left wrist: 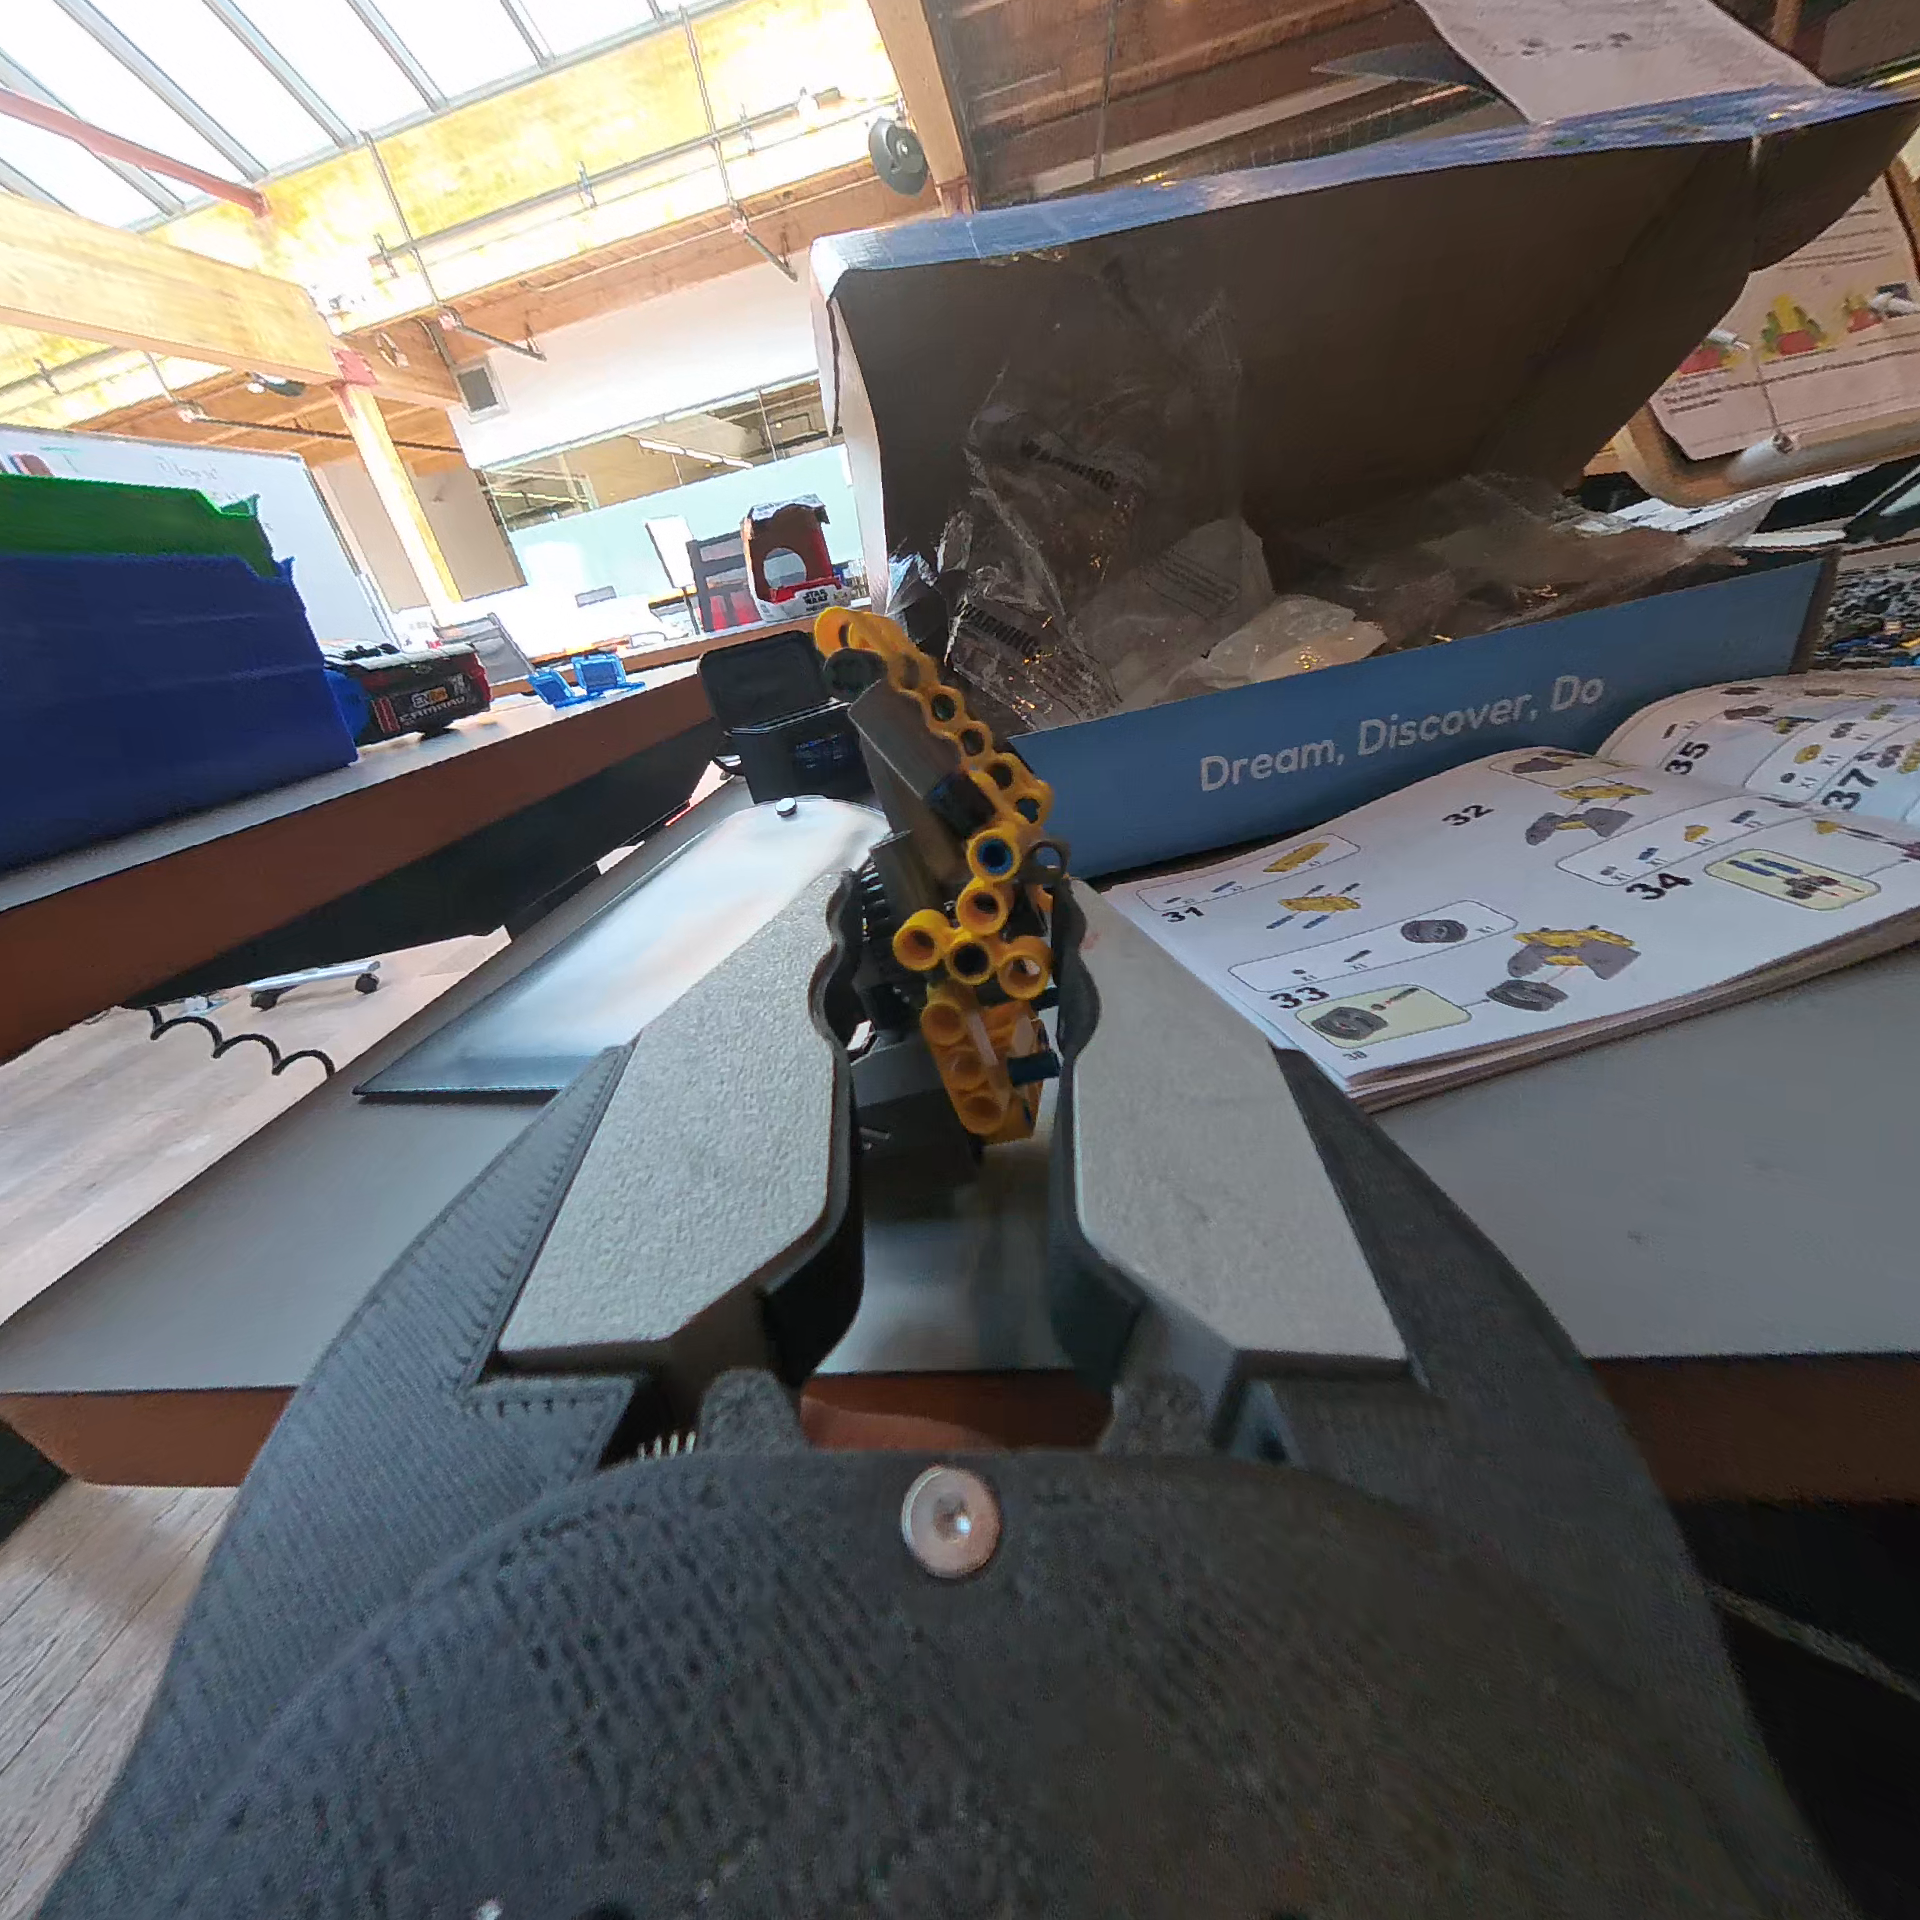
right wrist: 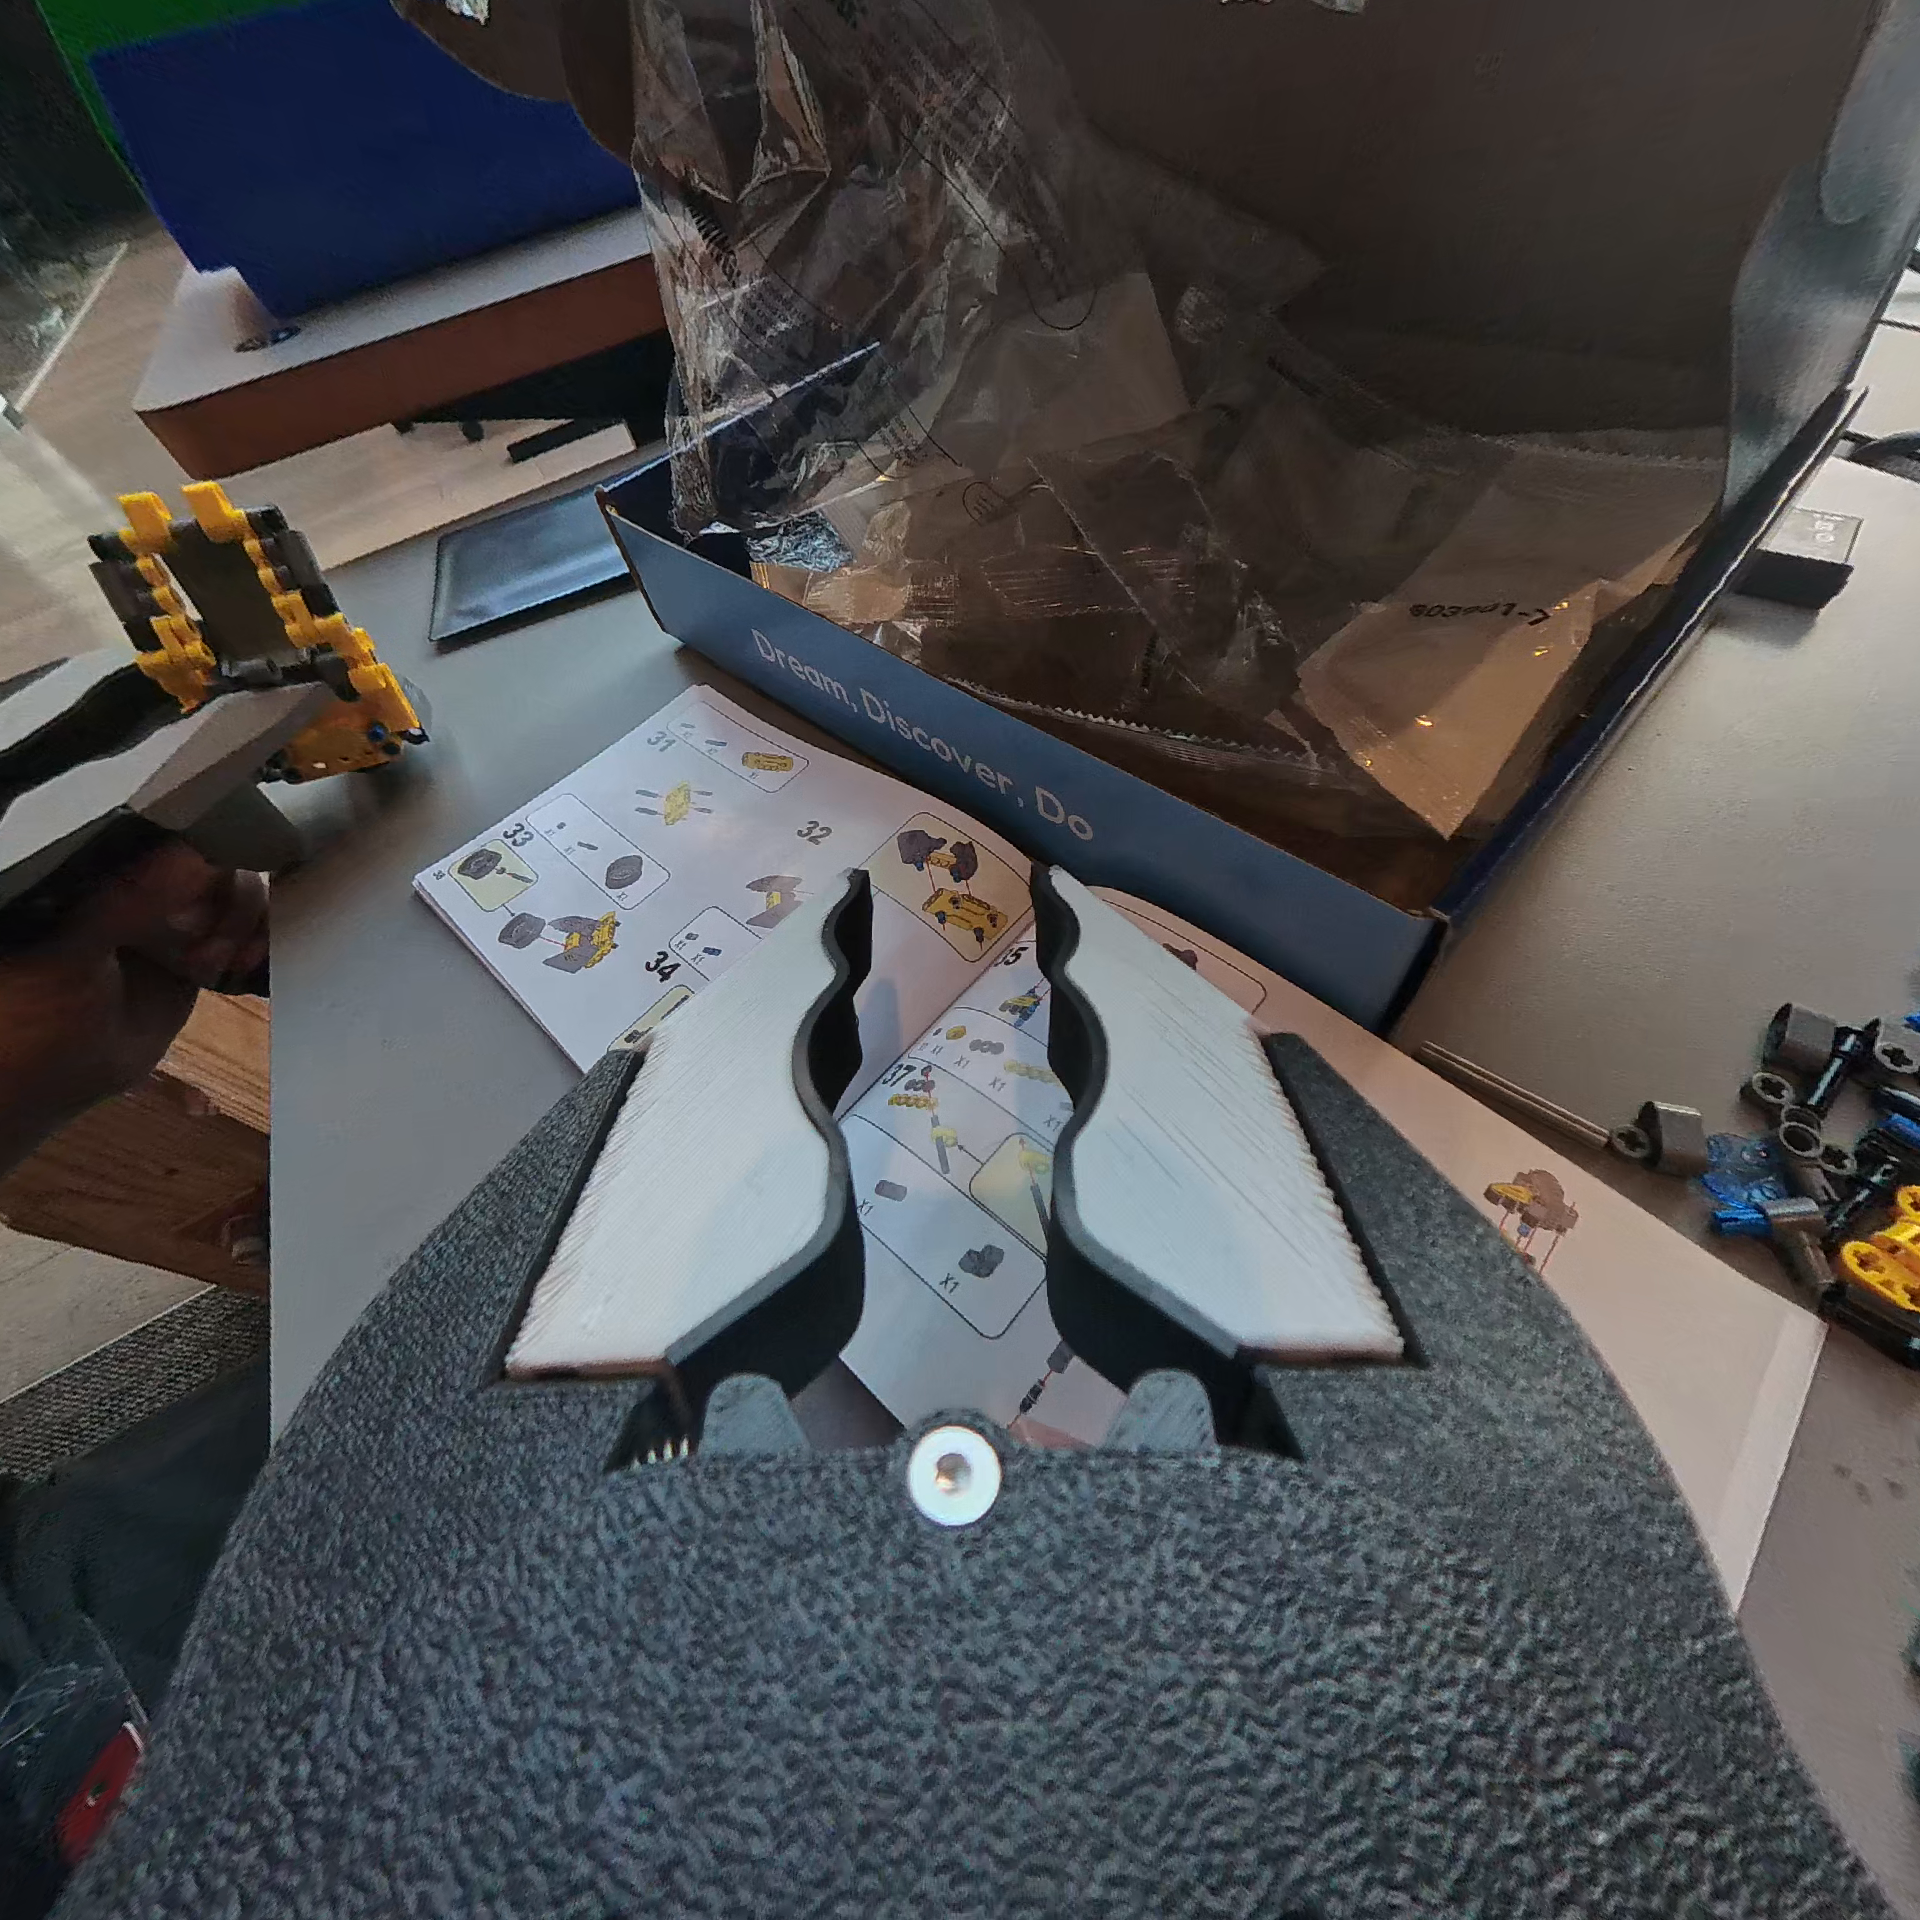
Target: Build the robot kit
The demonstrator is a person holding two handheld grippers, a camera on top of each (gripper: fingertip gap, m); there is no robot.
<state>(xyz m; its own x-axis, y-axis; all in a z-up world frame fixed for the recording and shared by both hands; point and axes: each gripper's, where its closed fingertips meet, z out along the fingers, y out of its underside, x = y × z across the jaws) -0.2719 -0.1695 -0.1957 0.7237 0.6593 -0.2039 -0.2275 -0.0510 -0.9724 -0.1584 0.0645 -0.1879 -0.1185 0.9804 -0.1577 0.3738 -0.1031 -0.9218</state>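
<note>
My left gripper (left wrist: 951, 935) is shut on a yellow and grey brick model (left wrist: 961, 883) and holds it upright above the grey table's near edge. The model also shows at the left of the right wrist view (right wrist: 260, 634), clamped in that gripper, with a hand below it. My right gripper (right wrist: 951, 904) is open and empty. It hovers over an open instruction booklet (right wrist: 665, 831) lying on the table. The booklet also shows right of the model in the left wrist view (left wrist: 1507, 894).
An open blue cardboard box (right wrist: 997, 790) with clear plastic bags (right wrist: 935, 343) stands behind the booklet. Several loose small grey, black, blue and yellow parts (right wrist: 1829, 1164) lie at the right. A flat black tablet-like slab (left wrist: 623, 956) lies at the left. A second table (left wrist: 312, 821) carries blue bins. Across from one pair of fingers to the other is roughly 25 centimetres.
</note>
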